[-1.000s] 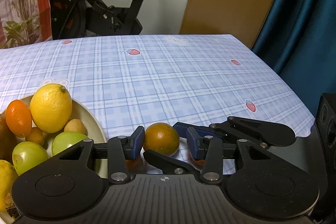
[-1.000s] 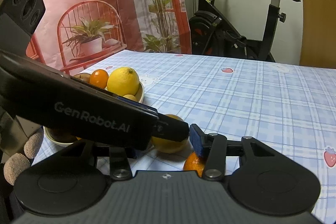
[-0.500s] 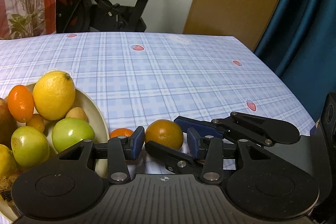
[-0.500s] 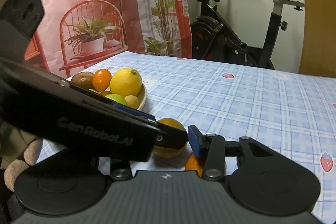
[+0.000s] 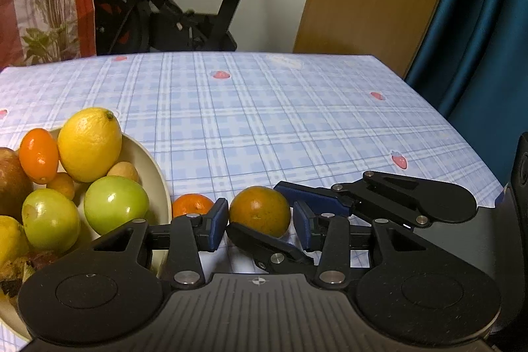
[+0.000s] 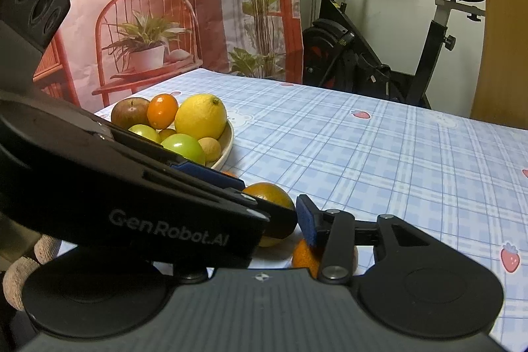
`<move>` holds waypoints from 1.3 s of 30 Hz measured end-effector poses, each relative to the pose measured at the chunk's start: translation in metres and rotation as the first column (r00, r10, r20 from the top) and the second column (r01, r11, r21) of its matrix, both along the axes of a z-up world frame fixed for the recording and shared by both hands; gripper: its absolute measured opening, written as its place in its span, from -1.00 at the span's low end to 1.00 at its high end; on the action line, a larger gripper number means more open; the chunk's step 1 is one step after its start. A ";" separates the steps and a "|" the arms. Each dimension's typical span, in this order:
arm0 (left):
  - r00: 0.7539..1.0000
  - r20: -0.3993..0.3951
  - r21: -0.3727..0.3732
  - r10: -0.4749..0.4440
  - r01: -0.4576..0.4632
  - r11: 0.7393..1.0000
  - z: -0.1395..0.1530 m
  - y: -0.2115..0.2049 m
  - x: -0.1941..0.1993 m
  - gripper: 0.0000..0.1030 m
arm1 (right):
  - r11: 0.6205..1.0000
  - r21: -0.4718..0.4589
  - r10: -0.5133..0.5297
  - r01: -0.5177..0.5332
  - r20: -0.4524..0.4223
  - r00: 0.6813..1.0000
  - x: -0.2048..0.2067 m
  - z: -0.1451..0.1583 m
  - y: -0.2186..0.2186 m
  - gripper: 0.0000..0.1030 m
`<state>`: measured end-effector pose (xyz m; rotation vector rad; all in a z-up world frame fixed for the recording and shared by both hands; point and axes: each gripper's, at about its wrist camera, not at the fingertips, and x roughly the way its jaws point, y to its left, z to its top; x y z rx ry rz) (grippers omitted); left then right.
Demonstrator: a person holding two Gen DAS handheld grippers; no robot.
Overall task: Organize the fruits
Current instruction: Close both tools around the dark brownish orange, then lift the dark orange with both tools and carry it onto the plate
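Orange (image 5: pixel 259 211) sits between the parted left tongs (image 5: pixel 259 228); right tongs (image 5: pixel 316 207) crossing, spread.

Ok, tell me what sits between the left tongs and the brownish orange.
The right tongs reach in from the right: one black finger lies across the gap of the left tongs, just in front of the brownish orange.
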<state>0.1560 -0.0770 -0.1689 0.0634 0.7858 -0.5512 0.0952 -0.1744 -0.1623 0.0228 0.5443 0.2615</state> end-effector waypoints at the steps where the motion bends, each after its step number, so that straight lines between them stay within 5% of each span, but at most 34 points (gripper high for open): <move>1: 1.000 0.016 -0.006 -0.004 0.004 1.000 0.002 0.001 -0.004 -0.14 | 1.000 -0.003 0.000 0.000 0.008 1.000 -0.002 0.001 0.001 -0.12; 8: 0.998 0.052 -0.046 0.023 -0.021 0.999 0.016 0.015 -0.017 -0.16 | 1.000 0.010 0.000 -0.001 0.078 0.997 -0.018 0.009 0.002 -0.13; 16: 0.987 0.049 -0.147 0.153 -0.145 0.978 0.026 0.068 -0.025 -0.16 | 0.994 -0.055 0.104 -0.098 0.121 0.987 -0.015 0.027 0.036 -0.13; 32: 0.936 0.033 -0.256 0.351 -0.331 0.908 0.034 0.116 0.004 -0.16 | 0.948 -0.199 0.279 -0.249 0.139 0.950 0.035 0.036 0.105 -0.13; 39: 0.930 0.037 -0.255 0.367 -0.346 0.903 0.029 0.121 0.009 -0.14 | 0.945 -0.213 0.275 -0.249 0.099 0.956 0.057 0.022 0.113 -0.05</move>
